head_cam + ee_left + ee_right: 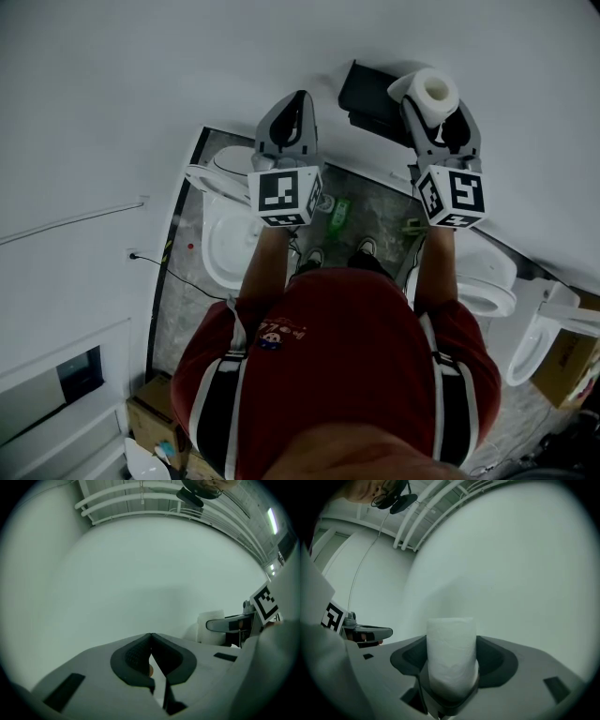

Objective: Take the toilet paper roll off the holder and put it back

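Head camera looks down; left claw and right claw cameras face one wall

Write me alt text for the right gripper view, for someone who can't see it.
The right gripper holds a white toilet paper roll between its dark jaw pads, with a plain white wall behind. At the far left, the left gripper shows side-on.

The toilet paper roll is white, and its hollow core faces the head camera. It sits at about 1 o'clock in the head view, between the pads of the right gripper, which press on its two sides. The holder, a dark box on the wall, is just at its 9 o'clock side.
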The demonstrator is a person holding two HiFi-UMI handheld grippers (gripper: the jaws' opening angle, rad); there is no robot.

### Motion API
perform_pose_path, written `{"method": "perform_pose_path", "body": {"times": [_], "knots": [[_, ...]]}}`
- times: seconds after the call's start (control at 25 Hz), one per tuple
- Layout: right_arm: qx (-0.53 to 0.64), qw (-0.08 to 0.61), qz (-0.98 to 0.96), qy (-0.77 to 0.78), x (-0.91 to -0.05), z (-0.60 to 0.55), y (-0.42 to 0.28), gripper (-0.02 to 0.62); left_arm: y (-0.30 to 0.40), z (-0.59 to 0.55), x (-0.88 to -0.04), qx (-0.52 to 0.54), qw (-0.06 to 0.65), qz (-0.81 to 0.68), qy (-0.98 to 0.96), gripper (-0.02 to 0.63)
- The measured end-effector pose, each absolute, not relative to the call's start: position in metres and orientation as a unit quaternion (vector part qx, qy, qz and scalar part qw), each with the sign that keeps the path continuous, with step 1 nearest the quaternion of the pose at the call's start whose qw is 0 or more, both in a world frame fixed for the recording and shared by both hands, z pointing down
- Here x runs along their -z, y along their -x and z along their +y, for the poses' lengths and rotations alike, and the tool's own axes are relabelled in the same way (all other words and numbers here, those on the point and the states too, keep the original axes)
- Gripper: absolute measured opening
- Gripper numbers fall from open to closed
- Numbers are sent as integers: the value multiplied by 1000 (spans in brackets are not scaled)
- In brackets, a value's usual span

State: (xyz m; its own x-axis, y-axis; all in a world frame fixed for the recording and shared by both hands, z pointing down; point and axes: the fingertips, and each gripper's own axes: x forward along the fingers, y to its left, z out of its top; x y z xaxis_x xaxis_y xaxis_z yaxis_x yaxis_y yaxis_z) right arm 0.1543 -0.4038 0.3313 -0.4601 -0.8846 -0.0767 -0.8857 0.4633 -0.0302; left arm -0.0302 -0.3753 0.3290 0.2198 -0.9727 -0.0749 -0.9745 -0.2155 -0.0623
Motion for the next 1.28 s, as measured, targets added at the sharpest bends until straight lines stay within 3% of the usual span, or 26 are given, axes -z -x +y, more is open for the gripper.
{"method": "perform_pose_path", "body": {"times": [0.72,1.28], "knots": [[-58,83,829,551,-280,-362,-162,311,32,-347,-309,-31,61,599,798,18],[-69,78,771,629,-277,-311,-200,311,10,-331,-310,-41,60,536,841,18]]}}
